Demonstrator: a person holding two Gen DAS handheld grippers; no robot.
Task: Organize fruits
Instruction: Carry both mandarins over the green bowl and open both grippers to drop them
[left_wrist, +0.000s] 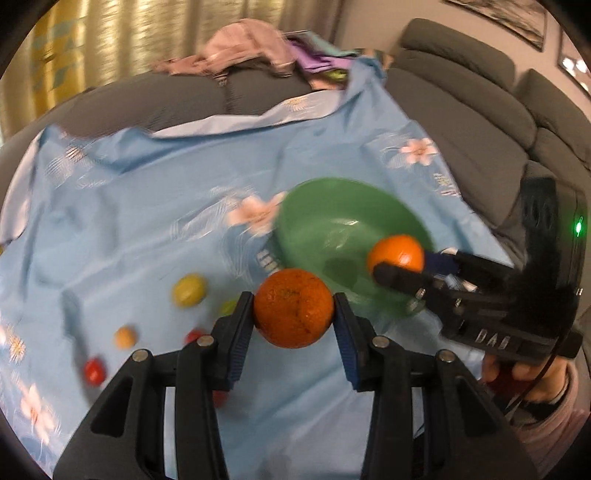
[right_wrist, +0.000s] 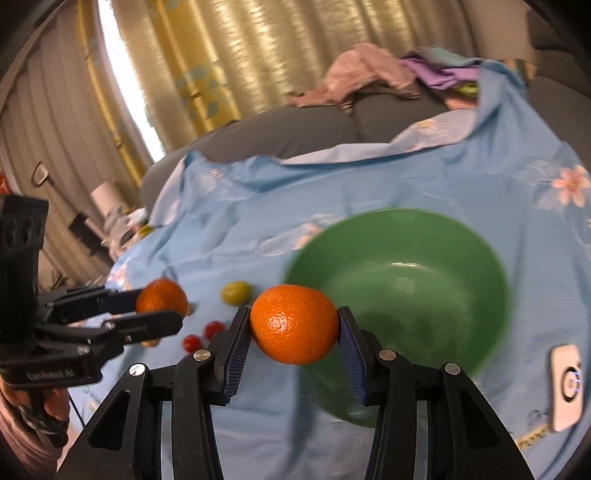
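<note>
A darker tangerine (left_wrist: 293, 308) was clamped between the blue pads of the left gripper (left_wrist: 294, 314), held above the blue floral cloth (left_wrist: 155, 221) just in front of the near rim of the green bowl (left_wrist: 314, 214). A brighter tangerine (right_wrist: 294, 324) was pinched in the same way by the right gripper (right_wrist: 294, 328), raised at the bowl's left rim in the right wrist view and seen over the bowl's right side from the left wrist view. The bowl's interior was seen bare of fruit, only reflections and shadow being visible in it. Open cloth was left behind the bowl up to the folded-over far edge, where the grey sofa (left_wrist: 461, 110) began and a heap of clothes (left_wrist: 251, 44) lay. On the left of the bowl, small fruits were scattered on the cloth: a yellow-green one (left_wrist: 189, 290), a small orange one (left_wrist: 125, 336) and red ones (left_wrist: 94, 371), all well apart from the bowl. A white device (right_wrist: 565, 387) lay on the cloth just right of the bowl.
</note>
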